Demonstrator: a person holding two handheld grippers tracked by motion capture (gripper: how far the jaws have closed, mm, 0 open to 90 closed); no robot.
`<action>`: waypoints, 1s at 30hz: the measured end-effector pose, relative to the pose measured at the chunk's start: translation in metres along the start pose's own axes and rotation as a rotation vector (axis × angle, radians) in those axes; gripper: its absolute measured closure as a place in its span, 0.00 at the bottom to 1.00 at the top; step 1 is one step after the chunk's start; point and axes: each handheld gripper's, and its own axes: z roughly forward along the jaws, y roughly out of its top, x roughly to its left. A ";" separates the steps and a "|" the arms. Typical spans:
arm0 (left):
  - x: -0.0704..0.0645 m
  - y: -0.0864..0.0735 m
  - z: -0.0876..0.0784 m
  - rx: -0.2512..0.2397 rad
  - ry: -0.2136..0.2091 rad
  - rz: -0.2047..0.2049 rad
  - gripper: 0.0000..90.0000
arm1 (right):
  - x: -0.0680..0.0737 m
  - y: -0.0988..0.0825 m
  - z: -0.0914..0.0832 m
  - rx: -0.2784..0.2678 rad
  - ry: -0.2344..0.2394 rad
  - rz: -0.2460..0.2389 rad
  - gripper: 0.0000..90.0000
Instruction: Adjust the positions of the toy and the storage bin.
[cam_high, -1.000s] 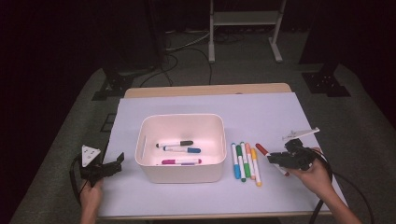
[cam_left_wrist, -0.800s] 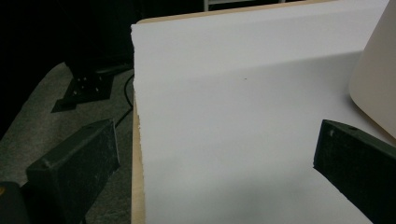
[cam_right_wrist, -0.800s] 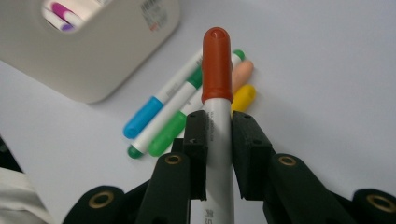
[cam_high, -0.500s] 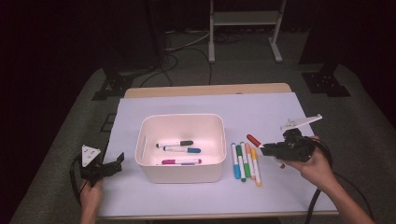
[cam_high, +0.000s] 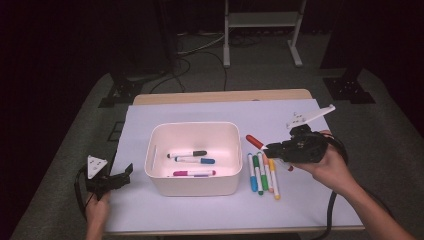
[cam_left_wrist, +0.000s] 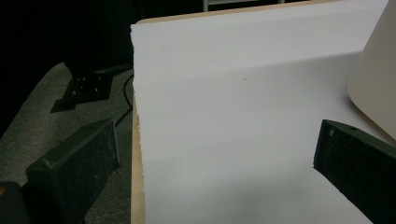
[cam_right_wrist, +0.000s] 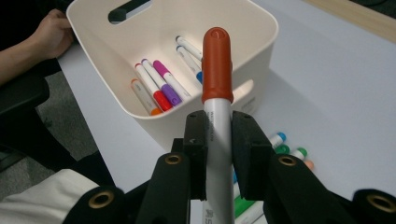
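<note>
- Left gripper (cam_high: 112, 181) resting at the table's left edge, jaws wide apart over white paper, nothing between them.
- Cream plastic bin (cam_high: 192, 129) mid-table; four markers inside per the right gripper view, three from above.
- Right gripper (cam_high: 270, 148) raised beside the bin's right wall, clamped on a red-capped white marker (cam_right_wrist: 217, 93).

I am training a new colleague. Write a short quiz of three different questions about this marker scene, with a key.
1. True or false: the right gripper is shut on the red-capped marker.
2. How many markers lie on the paper right of the white bin? A) two B) four C) six
3. Fill in: the left gripper has its jaws ____ with nothing between them.

Key: 1 true; 2 B; 3 open.
</note>
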 end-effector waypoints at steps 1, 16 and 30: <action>0.000 0.000 0.000 0.000 0.000 -0.002 0.00 | 0.003 0.004 0.000 0.003 0.004 -0.007 0.84; 0.000 0.000 0.000 -0.001 -0.003 0.002 0.00 | 0.040 0.060 0.029 0.021 0.111 -0.121 0.84; 0.000 0.000 0.000 0.003 -0.006 -0.003 0.00 | 0.064 0.087 0.079 0.076 0.205 -0.203 0.84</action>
